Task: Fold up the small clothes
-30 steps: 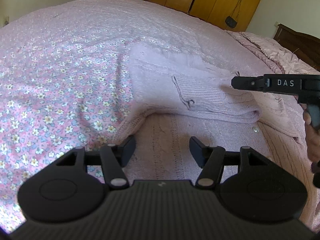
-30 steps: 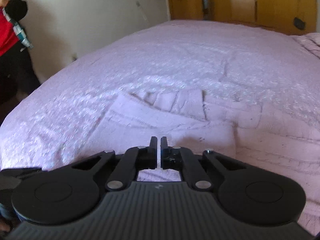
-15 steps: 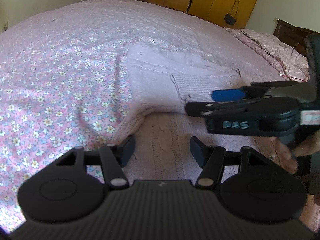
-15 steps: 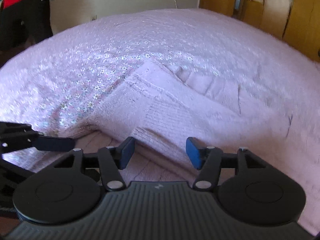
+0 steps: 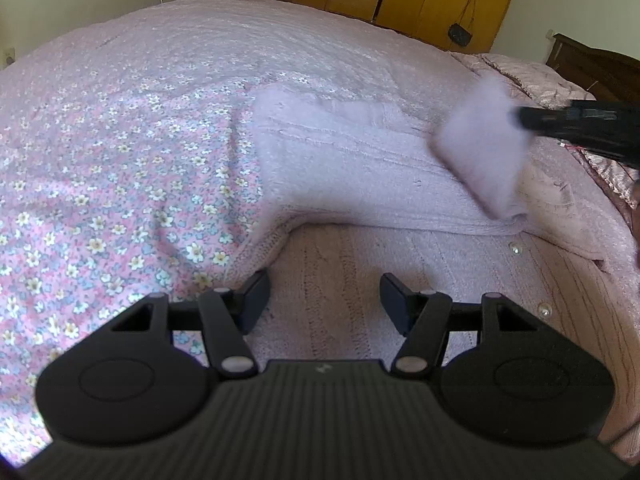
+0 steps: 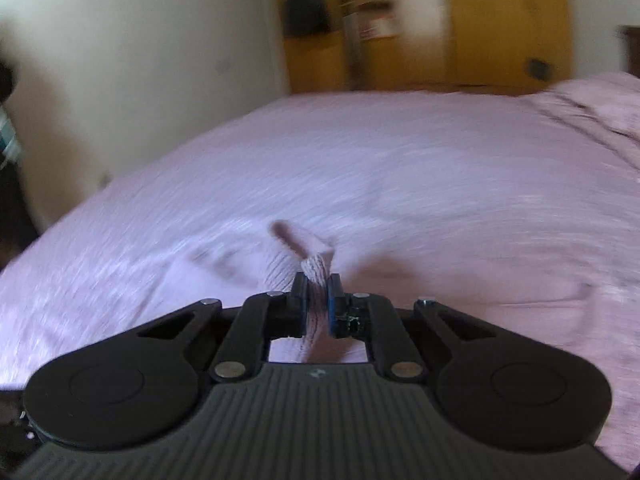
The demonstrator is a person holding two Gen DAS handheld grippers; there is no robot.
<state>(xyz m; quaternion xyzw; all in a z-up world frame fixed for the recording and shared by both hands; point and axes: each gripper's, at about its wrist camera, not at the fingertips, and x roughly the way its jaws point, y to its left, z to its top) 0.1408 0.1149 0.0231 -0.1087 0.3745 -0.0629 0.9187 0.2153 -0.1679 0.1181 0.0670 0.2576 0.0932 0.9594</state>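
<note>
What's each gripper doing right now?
Left gripper: open, holding nothing.
Right gripper: shut on the sweater sleeve.

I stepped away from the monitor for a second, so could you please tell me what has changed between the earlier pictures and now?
The right gripper, open half a second ago, has shut on the sleeve cuff of the pink cardigan and lifted it off the folded pile, toward the right in the left wrist view. The left gripper stayed open, holding nothing, above the cardigan's body. The floral bedspread is unchanged.
</note>
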